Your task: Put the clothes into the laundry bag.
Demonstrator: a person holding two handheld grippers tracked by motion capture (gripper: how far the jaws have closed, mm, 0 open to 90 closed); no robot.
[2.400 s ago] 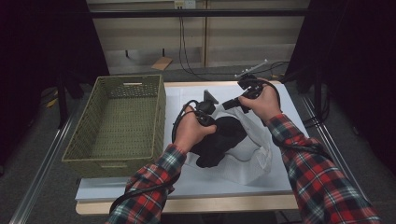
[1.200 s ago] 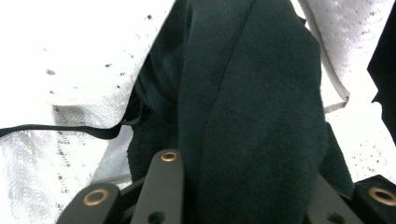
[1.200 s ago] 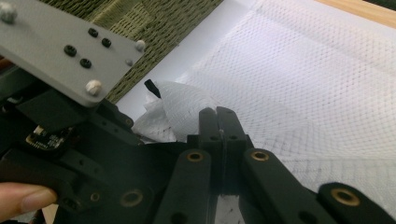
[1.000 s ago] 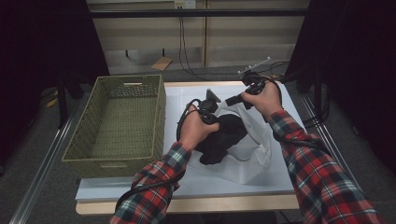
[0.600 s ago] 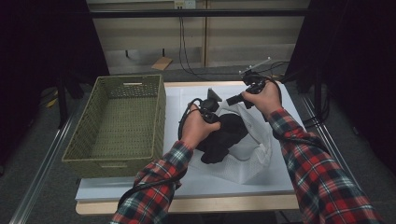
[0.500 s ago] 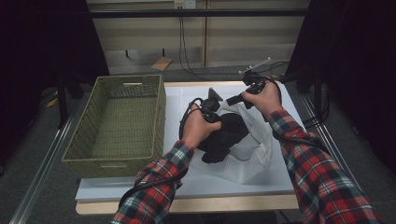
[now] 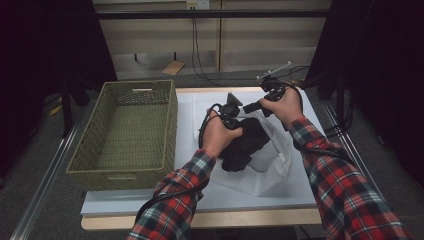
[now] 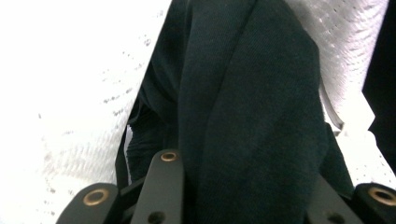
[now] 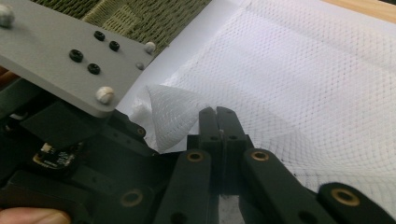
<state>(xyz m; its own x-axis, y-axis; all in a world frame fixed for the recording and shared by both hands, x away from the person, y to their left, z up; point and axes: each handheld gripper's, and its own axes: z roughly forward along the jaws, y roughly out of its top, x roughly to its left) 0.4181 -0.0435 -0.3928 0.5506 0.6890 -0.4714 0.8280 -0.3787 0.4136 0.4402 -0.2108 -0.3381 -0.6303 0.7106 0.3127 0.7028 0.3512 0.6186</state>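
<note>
Your left hand-held gripper (image 7: 235,114) sits in the high view over the middle of the desk (image 7: 165,200), with the black garment (image 7: 245,145) bunched right beneath and around it, lying on the white mesh bag (image 7: 265,175). Just beyond it, to its right, your right hand-held gripper (image 7: 255,106) points toward it, at the far edge of the bag. Well off to the left of both stands the green woven basket (image 7: 125,130).

Along your left hand-held gripper (image 8: 243,186) in its own view, a thick fold of the black garment (image 8: 243,102) runs up between the jaws, which are closed on it; white mesh (image 8: 65,93) lies on either side.

Your right hand-held gripper (image 9: 220,122) in its own view has its jaws pressed fully together, pinching a raised peak of the white mesh bag (image 9: 177,112). Just to its left is the grey plate (image 9: 65,56) of your other hand-held gripper, with the basket (image 9: 140,14) beyond that.
</note>
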